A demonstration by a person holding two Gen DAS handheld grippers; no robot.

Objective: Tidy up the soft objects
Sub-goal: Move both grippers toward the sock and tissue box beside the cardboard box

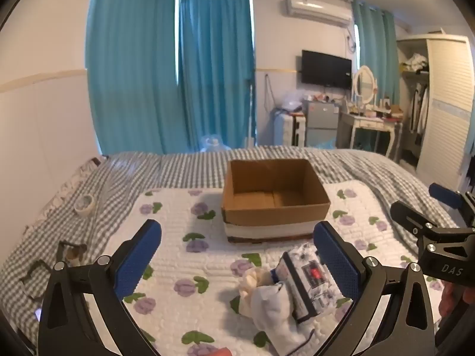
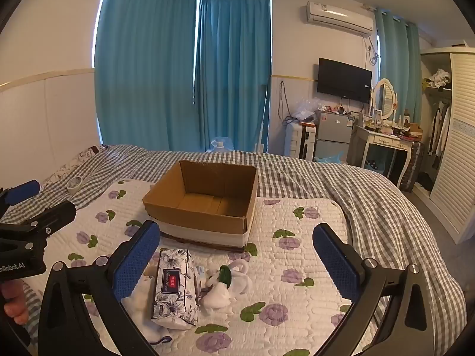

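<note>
An open, empty cardboard box (image 1: 274, 195) stands on a white quilted mat with purple flowers (image 1: 184, 237); it also shows in the right wrist view (image 2: 204, 204). In front of it lie a floral tissue pack (image 2: 175, 287) (image 1: 305, 284), white soft cloth items (image 1: 267, 299) (image 2: 139, 305), and a small white soft toy with a green part (image 2: 225, 281). My left gripper (image 1: 237, 255) is open, above the mat to the left of the pile. My right gripper (image 2: 237, 258) is open, above the toy and pack. Each gripper shows at the edge of the other's view.
The mat lies on a grey checked bedspread (image 2: 341, 184). A roll of tape (image 1: 84, 203) and dark small items (image 1: 68, 252) lie at the bed's left side. Beyond the bed are teal curtains (image 1: 178, 74), a small fridge (image 2: 332, 136), a dressing table (image 2: 386, 145) and a wardrobe (image 2: 451, 136).
</note>
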